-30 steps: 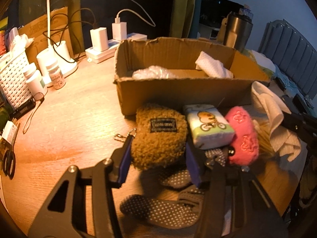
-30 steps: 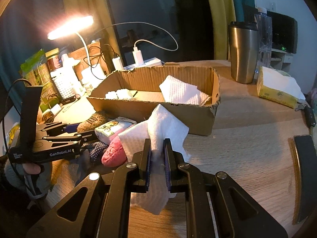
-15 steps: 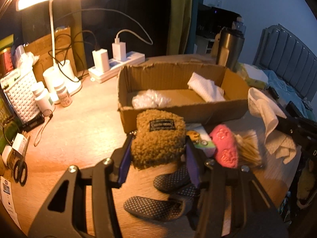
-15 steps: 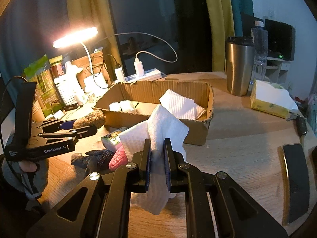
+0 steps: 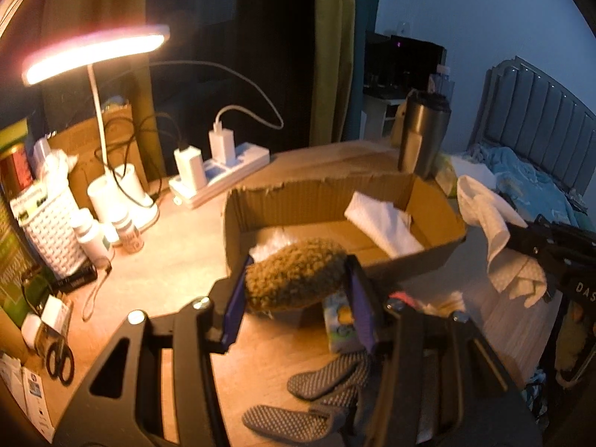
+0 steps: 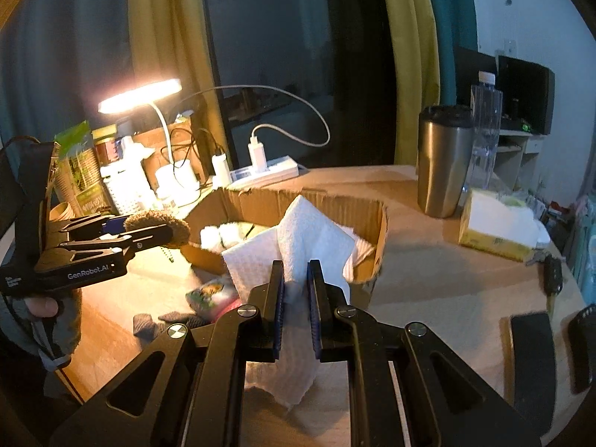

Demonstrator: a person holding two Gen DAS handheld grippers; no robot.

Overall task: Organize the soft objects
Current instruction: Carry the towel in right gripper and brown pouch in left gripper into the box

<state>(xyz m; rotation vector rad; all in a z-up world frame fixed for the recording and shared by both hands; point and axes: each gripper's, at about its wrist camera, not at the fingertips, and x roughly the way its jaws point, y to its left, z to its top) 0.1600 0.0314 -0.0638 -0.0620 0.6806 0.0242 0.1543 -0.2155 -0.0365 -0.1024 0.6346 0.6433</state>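
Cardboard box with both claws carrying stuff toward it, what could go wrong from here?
The white cloth trails well below the right claw and may snag the cardboard box rim. The fuzzy brown pouch bulges past the left claw and might slip out short of the box.

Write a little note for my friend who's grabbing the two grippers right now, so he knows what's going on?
Left gripper: jaws shut on the fuzzy brown pouch, held above the cardboard box's near edge.
Right gripper: jaws shut on a white cloth, off the table, near the box.
Done: a folded white cloth and a white crinkly bundle lie in the box.
Left: drop both in; then the tissue pack, pink plush and dotted grey gloves on the table.
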